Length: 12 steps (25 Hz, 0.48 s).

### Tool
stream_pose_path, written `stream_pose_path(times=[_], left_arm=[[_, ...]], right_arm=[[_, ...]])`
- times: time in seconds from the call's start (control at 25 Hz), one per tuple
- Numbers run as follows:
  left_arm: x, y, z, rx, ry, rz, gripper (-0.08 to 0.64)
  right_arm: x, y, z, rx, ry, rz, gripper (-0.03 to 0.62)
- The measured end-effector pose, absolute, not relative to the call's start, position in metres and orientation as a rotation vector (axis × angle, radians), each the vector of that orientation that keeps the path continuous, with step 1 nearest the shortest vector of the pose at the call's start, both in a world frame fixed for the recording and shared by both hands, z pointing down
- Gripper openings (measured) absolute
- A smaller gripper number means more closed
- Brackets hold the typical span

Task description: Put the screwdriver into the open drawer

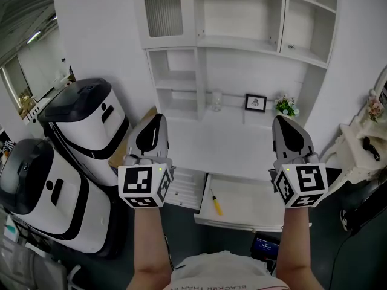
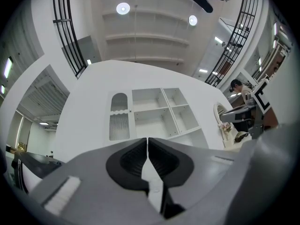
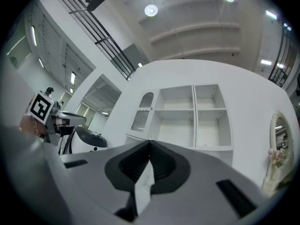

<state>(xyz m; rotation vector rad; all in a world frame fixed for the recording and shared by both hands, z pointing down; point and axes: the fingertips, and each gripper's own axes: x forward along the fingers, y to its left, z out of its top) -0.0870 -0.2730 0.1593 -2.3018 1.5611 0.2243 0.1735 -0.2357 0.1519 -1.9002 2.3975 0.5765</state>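
A yellow-handled screwdriver (image 1: 215, 203) lies inside the open white drawer (image 1: 248, 205) that sticks out under the desk top, near the drawer's left side. My left gripper (image 1: 158, 117) is raised above the desk's left edge, jaws shut and empty. My right gripper (image 1: 279, 119) is held up over the desk's right part, above the drawer, jaws shut with nothing between them. In the left gripper view my left gripper (image 2: 147, 138) points up at the white hutch (image 2: 154, 114). In the right gripper view my right gripper (image 3: 149, 142) points at the same hutch (image 3: 187, 114).
A white desk (image 1: 227, 141) with a shelf hutch carries a glass jar (image 1: 216, 100), a small framed picture (image 1: 256, 103) and a potted plant (image 1: 286, 106). Two white-and-black machines (image 1: 87, 122) stand left of the desk. A second open drawer (image 1: 186, 188) is at the left.
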Motion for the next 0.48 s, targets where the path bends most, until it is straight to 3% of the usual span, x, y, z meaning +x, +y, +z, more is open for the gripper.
stream_pose_path(times=[0.48], left_arm=[[-0.094,-0.268,0.157,-2.308,1.541,0.230,0.011]], right_arm=[[0.158,-0.236,0.154,-1.882,2.417,0.582,0.009]])
